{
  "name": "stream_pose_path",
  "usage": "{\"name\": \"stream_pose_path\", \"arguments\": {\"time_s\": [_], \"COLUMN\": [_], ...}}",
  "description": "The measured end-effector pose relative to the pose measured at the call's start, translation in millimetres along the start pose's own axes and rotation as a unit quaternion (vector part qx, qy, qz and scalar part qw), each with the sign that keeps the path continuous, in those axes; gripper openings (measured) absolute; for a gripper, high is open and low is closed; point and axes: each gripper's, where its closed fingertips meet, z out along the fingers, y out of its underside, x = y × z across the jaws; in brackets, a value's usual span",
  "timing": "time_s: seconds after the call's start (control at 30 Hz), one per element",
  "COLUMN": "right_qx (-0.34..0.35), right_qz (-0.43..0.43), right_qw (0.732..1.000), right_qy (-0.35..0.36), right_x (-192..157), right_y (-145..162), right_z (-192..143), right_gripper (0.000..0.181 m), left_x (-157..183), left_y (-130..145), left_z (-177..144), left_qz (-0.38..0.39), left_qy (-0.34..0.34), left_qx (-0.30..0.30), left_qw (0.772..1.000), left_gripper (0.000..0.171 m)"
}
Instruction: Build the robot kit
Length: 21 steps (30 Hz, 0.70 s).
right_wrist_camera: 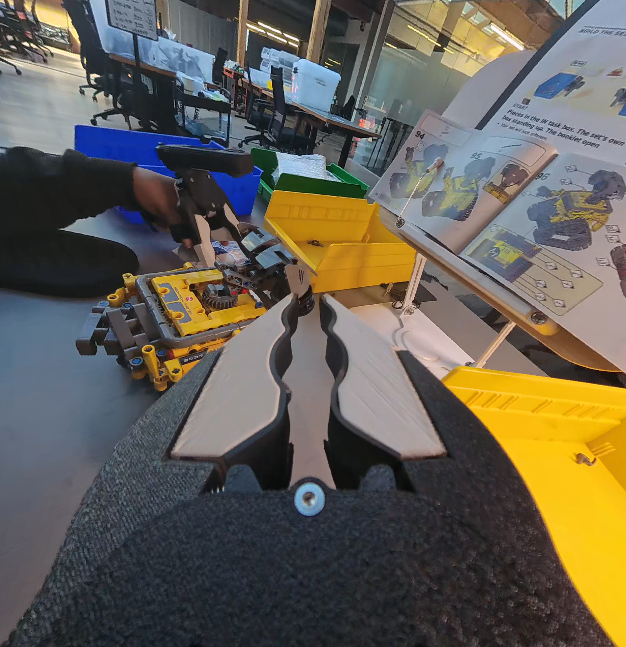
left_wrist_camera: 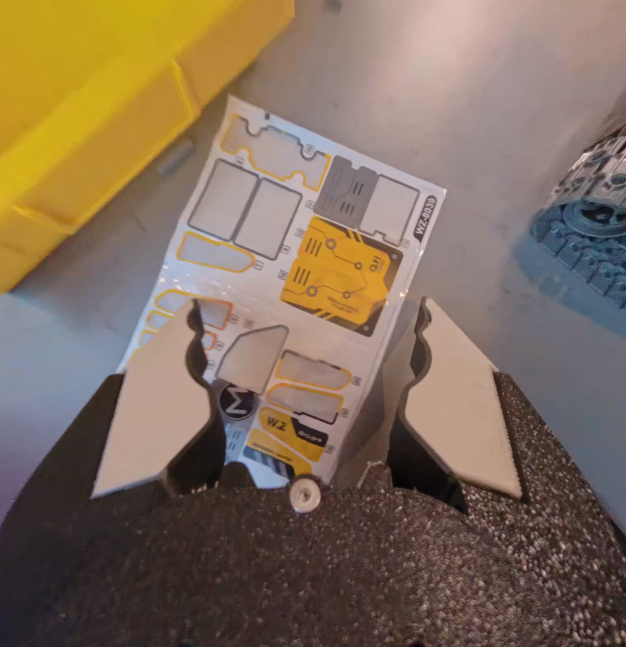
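My left gripper [left_wrist_camera: 309, 303] is open, its fingers spread wide just above a white sticker sheet [left_wrist_camera: 297, 266] with yellow, grey and blank outlined shapes, lying flat on the grey table. It holds nothing. The right wrist view shows it farther off [right_wrist_camera: 208, 231], held by a hand in a black sleeve and pointing down at the sheet [right_wrist_camera: 231, 252]. My right gripper [right_wrist_camera: 307, 299] is nearly shut, pinching a small grey sticker-like piece [right_wrist_camera: 299, 278] with three dark slits at its tips. Just beyond lies a yellow and grey brick model [right_wrist_camera: 185, 308].
A yellow bin [left_wrist_camera: 76, 122] lies left of the sheet, and a grey tracked part [left_wrist_camera: 591, 238] to its right. Yellow bins [right_wrist_camera: 339, 238] [right_wrist_camera: 549, 455], a blue bin [right_wrist_camera: 129, 147], a green bin [right_wrist_camera: 304, 178] and an open booklet on a stand [right_wrist_camera: 514, 210] surround the model. Some 35 cm of space lies between my two pairs of fingers.
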Motion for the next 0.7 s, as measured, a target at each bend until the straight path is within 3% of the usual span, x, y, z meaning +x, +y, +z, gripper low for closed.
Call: {"name": "stream_pose_path", "arguments": {"time_s": [0.03, 0.17, 0.27, 0.43, 0.57, 0.7], "right_qx": [0.0, -0.005, -0.001, 0.008, 0.017, 0.034], "right_qz": [0.001, 0.015, 0.038, 0.053, 0.053, 0.046], "right_qw": [1.0, 1.0, 0.999, 0.998, 0.998, 0.998], "right_qy": [0.0, 0.014, 0.02, 0.015, 0.003, -0.025], "right_x": [-2.3, 1.0, 8.4, 8.6, 1.1, -16.0], "right_y": [2.0, 13.8, 17.2, 16.5, 9.6, -11.4], "right_z": [-1.4, -7.6, -8.2, -6.1, -4.0, 5.9], "right_gripper": [0.011, 0.011, 0.011, 0.011, 0.012, 0.019], "left_x": [-0.2, 14.2, 25.4, 32.4, 30.1, 39.8], "left_y": [1.2, 7.7, 11.1, 5.8, -16.2, -52.3], "left_z": [-0.6, -6.4, -11.6, -26.9, -59.1, -107.2], "left_qz": [0.011, 0.036, 0.046, 0.054, 0.059, 0.076], "left_qy": [-0.007, 0.001, 0.017, 0.015, -0.013, -0.037], "left_qx": [-0.002, -0.01, 0.003, 0.045, 0.128, 0.242], "left_qw": [1.0, 0.999, 0.999, 0.997, 0.99, 0.967], "left_gripper": [0.103, 0.078, 0.043, 0.027, 0.022, 0.025]}}
